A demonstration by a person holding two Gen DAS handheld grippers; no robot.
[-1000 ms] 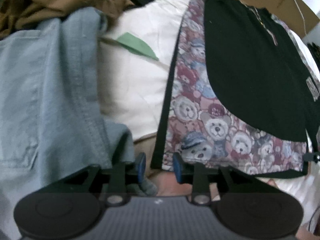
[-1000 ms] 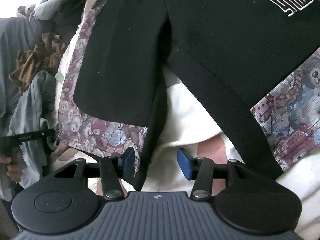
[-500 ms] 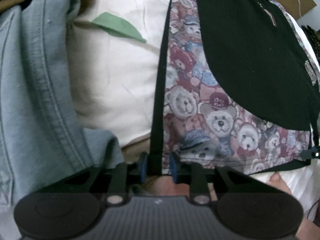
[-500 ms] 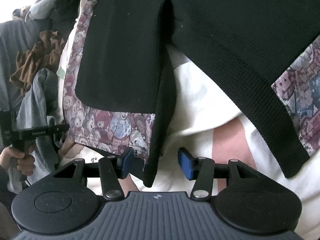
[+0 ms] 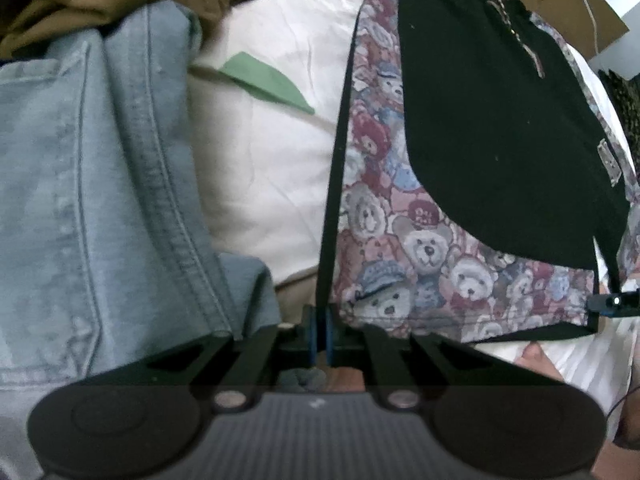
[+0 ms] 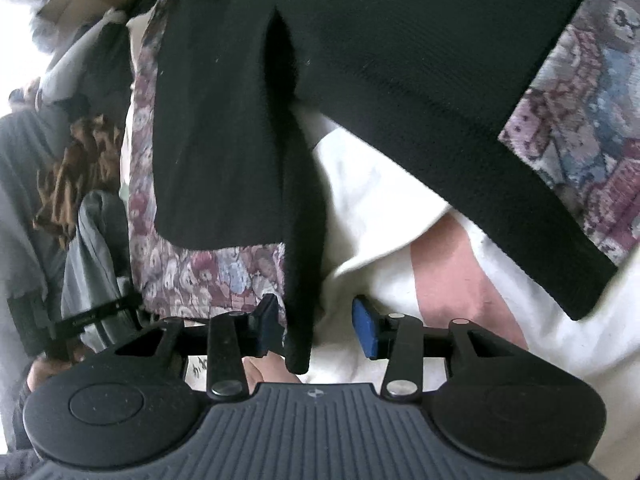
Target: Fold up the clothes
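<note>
Left wrist view gives me the bedding (image 5: 276, 168) with the bear-print garment (image 5: 400, 264) spread flat beside the jeans (image 5: 92, 200). It looks soft and floppy, light, so I take it by the black trim. My left gripper (image 5: 320, 332) is pinched on the trim (image 5: 330, 208); the right gripper (image 6: 316, 326) is closing, half-wide around a black edge (image 6: 300, 312), not yet pressing.

Blurred across the left half of the left-wrist frame: denim (image 5: 92, 208), cut off at the left edge. Hidden behind the black trim (image 5: 329, 216): the pinch point of the left gripper (image 5: 319, 334). At the far left edge of the right-wrist frame, only part of a hand (image 6: 46, 370), dim and cropped.
</note>
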